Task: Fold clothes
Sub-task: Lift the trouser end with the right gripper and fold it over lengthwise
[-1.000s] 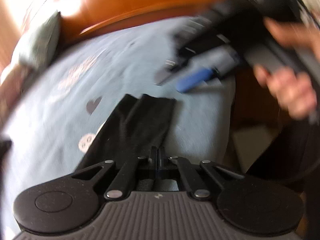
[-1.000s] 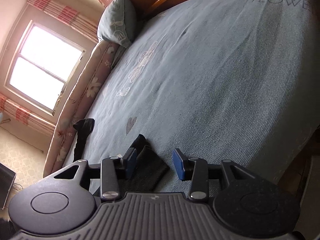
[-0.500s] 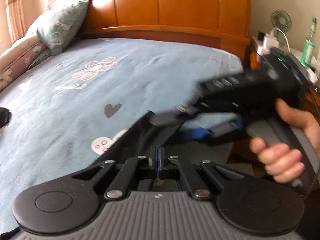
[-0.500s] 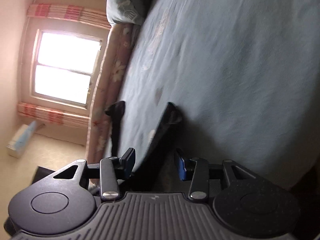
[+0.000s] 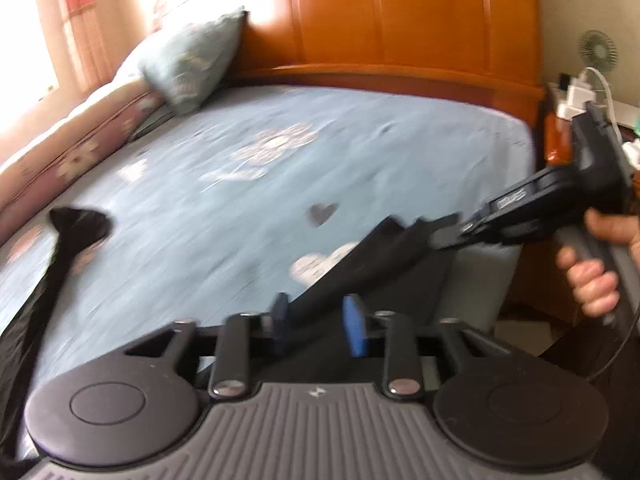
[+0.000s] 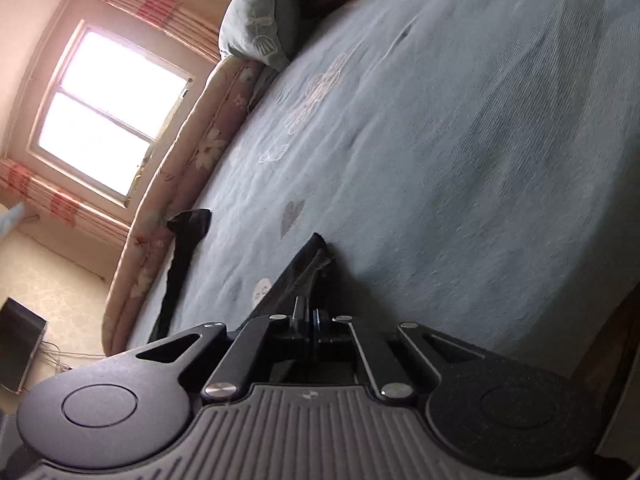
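Two grippers share one dark garment. Far left, at nine o'clock on the bed, its other end lies bunched. The left gripper is opening, cloth running loose between its blue pads. From there the strip's long axis climbs toward two o'clock, where the right gripper is clamped tight on its tip. The right hand is nearer that end, so I'd judge it leads.

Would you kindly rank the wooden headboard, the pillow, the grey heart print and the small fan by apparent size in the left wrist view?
1. Wooden headboard
2. Pillow
3. Small fan and grey heart print: they look alike, and the fan stands farther away, so no ranking.
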